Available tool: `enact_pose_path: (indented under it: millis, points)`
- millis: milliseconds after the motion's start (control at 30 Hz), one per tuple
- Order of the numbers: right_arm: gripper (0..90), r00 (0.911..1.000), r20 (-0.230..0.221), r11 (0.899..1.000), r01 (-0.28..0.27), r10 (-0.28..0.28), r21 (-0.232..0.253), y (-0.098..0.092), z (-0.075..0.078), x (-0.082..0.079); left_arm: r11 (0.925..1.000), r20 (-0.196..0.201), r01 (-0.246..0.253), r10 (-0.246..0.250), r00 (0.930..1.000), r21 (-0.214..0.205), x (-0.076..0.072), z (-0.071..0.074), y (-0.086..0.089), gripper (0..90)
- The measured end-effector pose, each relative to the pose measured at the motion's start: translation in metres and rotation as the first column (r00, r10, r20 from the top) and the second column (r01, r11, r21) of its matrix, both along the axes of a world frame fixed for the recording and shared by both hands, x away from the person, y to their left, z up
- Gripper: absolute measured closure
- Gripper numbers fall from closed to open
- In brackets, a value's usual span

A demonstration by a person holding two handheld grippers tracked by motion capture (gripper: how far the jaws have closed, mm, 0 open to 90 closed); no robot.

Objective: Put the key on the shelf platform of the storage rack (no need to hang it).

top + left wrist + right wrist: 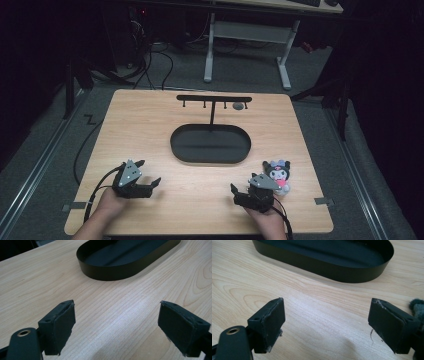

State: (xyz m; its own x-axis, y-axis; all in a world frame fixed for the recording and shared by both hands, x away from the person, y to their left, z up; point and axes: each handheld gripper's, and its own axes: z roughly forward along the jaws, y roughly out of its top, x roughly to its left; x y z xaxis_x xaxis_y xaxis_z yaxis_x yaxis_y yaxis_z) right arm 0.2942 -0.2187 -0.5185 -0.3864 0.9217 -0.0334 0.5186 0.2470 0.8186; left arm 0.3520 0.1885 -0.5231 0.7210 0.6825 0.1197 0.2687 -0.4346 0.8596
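Observation:
A black oval tray (210,145) lies in the middle of the wooden table (145,125), with a black T-shaped rack (214,99) of small hooks standing at its far rim. A small plush doll (278,172), black-hooded with a white face and pink body, lies right of the tray. My left gripper (148,175) rests near the table's front left, open and holding nothing; bare wood lies between its jaws (116,322), and the tray (120,265) sits ahead. My right gripper (239,192) rests at the front right beside the doll, open, with bare wood between its pads (325,322). A dark fuzzy edge of the doll (417,307) shows at the right.
A small grey round piece (238,106) hangs near the rack's right end. Beyond the table are a white desk frame (247,45) and cables on a grey floor. Bare wood surrounds the tray on all sides.

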Motion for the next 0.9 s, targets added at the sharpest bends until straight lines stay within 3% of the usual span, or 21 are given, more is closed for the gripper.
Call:
enact_pose_path:
  millis: [267,733,900]
  points:
    - [14.2,0.9998,0.018,1.0,0.007,-0.007,0.013,-0.0028,-0.0005,-0.001,1.0,0.001,0.002,-0.002,1.0,-0.002,-0.0001,0.0,0.0,15.4]
    - [14.2,0.9999,-0.014,0.999,0.009,-0.008,0.032,-0.005,-0.0031,-0.0011,1.0,-0.004,-0.002,0.002,1.0,-0.001,0.0009,0.0001,-0.0004,15.4]
    - [13.9,1.0,-0.005,0.999,0.008,-0.008,0.035,-0.0048,-0.0026,-0.0013,1.0,-0.004,-0.001,0.001,1.0,-0.001,0.0009,0.0001,-0.0003,15.3]
